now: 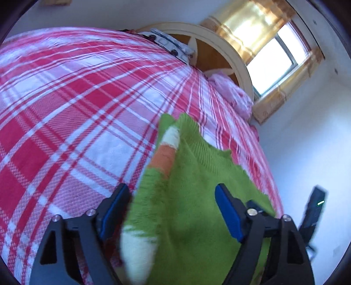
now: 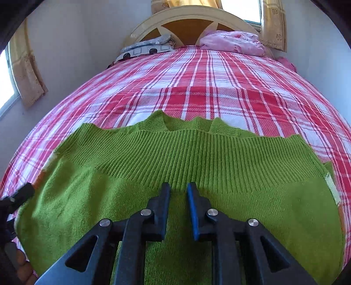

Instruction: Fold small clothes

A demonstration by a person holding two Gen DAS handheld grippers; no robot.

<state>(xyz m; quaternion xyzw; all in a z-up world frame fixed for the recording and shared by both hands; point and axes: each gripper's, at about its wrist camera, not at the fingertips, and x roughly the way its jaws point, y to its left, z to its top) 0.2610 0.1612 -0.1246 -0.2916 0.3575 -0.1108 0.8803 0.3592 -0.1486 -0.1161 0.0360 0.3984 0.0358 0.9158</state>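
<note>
Spreading across nearly both views is a bed dressed in a red, pink and white plaid woven bedspread (image 2: 219, 87), with a cream and brown arched wooden headboard (image 2: 186, 19) at its far end and yellow-gold curtains (image 1: 252, 24) hanging at a bright window behind. Against the headboard a crumpled pink quilt (image 2: 232, 40) and a grey and white patterned pillow (image 2: 144, 47) are lying, well apart from the work. Lying on the near part of the bedspread is the task's piece, a small lime-green knitted sweater with a ribbed yoke and neckline (image 2: 175, 157); its front is facing up and its neck is pointing toward the headboard. One sleeve, banded in orange and cream (image 1: 166, 151), is lying turned in over the body on the left side, which reads as a first fold already made; the opposite edge, where a sliver of cream shows, is looking not yet brought in, and the body is not yet folded in half, so most of the folding appears to be ahead. Hovering over the sleeve side, the left gripper (image 1: 171, 210) is standing with its jaws wide apart and nothing pressed between them. Over the middle of the chest, the right gripper (image 2: 178, 197) is showing its jaws nearly together with only a narrow gap, and no cloth is visibly pinched in it.
</note>
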